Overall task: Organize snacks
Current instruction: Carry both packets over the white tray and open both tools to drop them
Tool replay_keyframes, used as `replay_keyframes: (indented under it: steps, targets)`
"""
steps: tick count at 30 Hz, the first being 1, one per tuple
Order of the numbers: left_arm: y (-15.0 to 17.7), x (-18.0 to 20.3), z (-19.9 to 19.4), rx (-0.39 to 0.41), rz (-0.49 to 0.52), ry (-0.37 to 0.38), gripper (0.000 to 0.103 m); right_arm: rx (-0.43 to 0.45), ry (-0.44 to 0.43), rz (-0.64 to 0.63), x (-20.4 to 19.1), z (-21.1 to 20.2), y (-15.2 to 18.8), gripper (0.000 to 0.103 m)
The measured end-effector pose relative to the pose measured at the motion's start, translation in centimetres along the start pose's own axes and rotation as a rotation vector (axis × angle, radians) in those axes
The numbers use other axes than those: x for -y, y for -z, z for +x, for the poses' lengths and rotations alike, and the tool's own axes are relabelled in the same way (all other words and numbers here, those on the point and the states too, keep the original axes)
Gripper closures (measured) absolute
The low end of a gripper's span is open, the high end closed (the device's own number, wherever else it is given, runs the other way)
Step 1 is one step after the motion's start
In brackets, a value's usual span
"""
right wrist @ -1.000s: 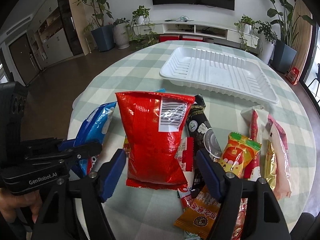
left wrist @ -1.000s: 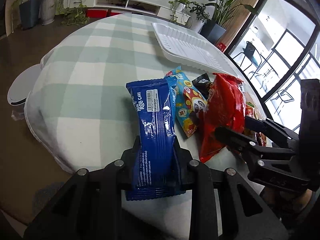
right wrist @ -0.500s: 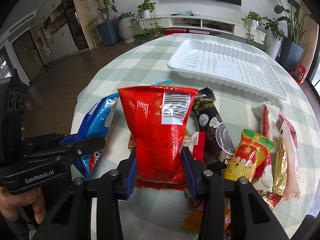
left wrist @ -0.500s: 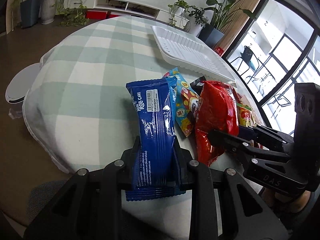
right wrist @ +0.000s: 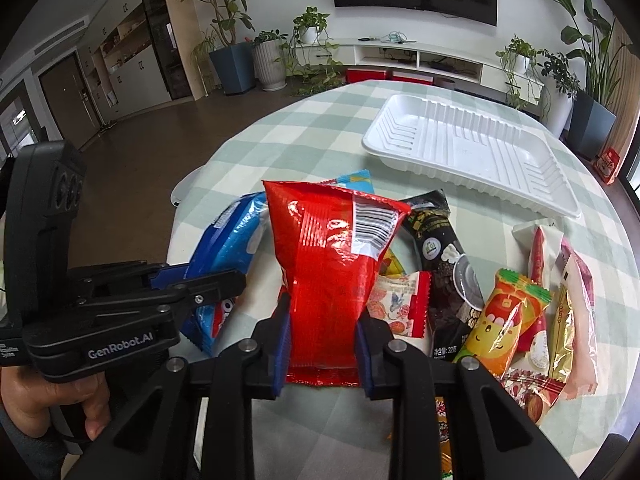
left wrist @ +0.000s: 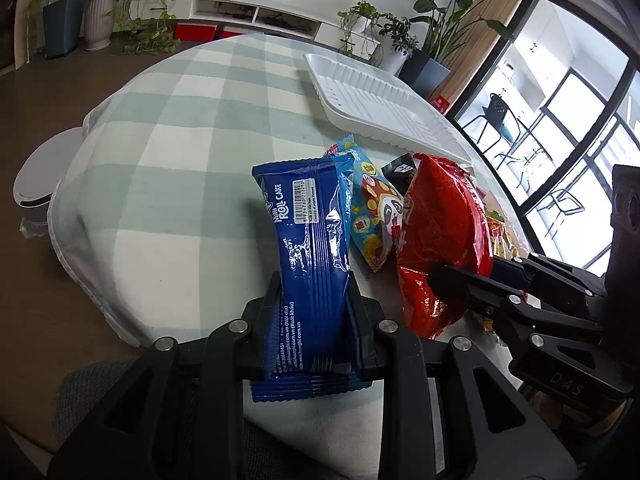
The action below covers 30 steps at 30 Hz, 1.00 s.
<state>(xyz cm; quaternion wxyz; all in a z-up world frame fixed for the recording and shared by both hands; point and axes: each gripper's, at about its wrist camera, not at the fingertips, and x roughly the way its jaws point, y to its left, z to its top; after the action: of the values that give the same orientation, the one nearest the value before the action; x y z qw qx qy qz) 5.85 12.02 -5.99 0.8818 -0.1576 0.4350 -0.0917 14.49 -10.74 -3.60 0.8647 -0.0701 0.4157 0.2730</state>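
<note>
My left gripper (left wrist: pixel 314 316) is shut on a blue roll cake packet (left wrist: pixel 308 248), held lengthwise above the table's near edge; it also shows in the right wrist view (right wrist: pixel 228 256). My right gripper (right wrist: pixel 322 340) is shut on the lower end of a red snack bag (right wrist: pixel 332 264), which also shows in the left wrist view (left wrist: pixel 440 240). The two grippers are side by side. A white ribbed tray (right wrist: pixel 468 156) lies empty at the far side of the table; it also shows in the left wrist view (left wrist: pixel 380 104).
Loose snacks lie on the green checked tablecloth (left wrist: pixel 180 140): a light blue panda packet (left wrist: pixel 372 220), a black packet (right wrist: pixel 444 256), a yellow-orange packet (right wrist: pixel 504 320), and red and pink packets (right wrist: pixel 568 304) to the right. Potted plants and a low TV shelf stand beyond.
My right gripper has closed from wide open onto the red bag and lifted its near end. My left gripper has stayed shut on the blue packet.
</note>
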Motion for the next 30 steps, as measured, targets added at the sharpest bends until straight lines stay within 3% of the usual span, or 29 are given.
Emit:
replay_keyframes:
  steps: [11, 19, 30]
  targets:
    - [-0.8, 0.1, -1.4, 0.042, -0.011, 0.042, 0.078, 0.051, -0.084, 0.075, 1.7, -3.0, -0.2, 0.074]
    - [-4.6, 1.2, -2.4, 0.093, 0.034, 0.05, 0.079, 0.131, -0.125, 0.192, 6.8, -6.2, -1.5, 0.074]
    - [-15.5, 5.0, 1.1, 0.103, 0.204, -0.028, 0.078, 0.176, 0.088, 0.34, 21.1, -7.4, -5.5, 0.074]
